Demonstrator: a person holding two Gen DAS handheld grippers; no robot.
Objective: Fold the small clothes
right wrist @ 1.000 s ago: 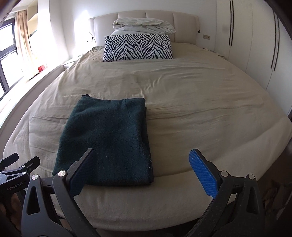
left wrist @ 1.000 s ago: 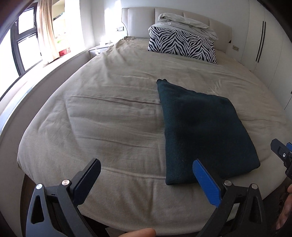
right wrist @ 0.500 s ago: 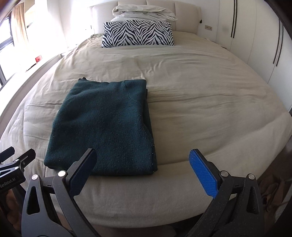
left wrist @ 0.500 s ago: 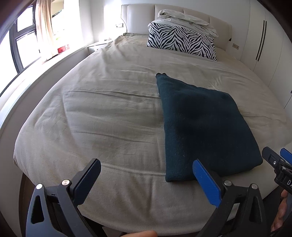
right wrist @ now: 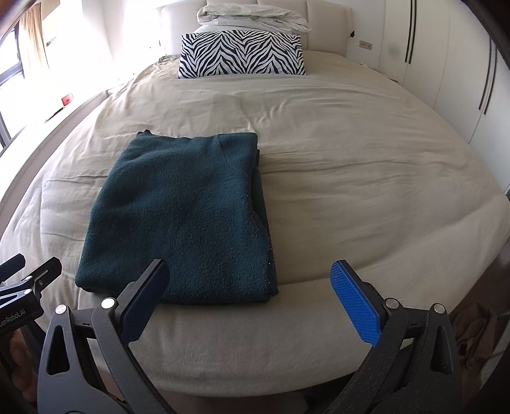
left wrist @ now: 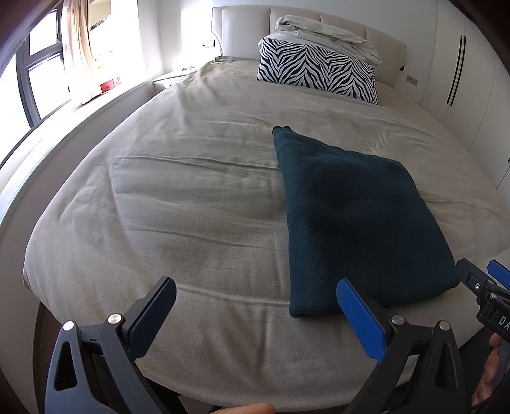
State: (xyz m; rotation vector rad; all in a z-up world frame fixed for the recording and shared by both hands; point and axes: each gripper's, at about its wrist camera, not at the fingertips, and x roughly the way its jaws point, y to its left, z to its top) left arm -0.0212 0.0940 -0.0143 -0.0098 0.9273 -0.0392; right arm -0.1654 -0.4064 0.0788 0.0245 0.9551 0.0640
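Observation:
A dark teal knitted garment [left wrist: 353,219] [right wrist: 188,216] lies folded into a neat rectangle near the foot of the beige bed [left wrist: 178,197] [right wrist: 350,178]. My left gripper [left wrist: 255,302] hovers open over the foot edge, just left of the garment's near corner, holding nothing. My right gripper [right wrist: 251,286] is open too, empty, with its left finger [right wrist: 149,286] in front of the garment's near edge. Each gripper shows at the side of the other's view: the right gripper [left wrist: 484,293] and the left gripper [right wrist: 28,280].
A zebra-print pillow [left wrist: 318,73] [right wrist: 242,54] with a crumpled white duvet [right wrist: 251,16] on it leans at the headboard. White wardrobe doors [right wrist: 446,63] stand to the right. A window [left wrist: 35,79] and ledge run along the left.
Both grippers have moved forward toward the bed, so the garment looks larger and closer. The garment has not moved. Both stay open.

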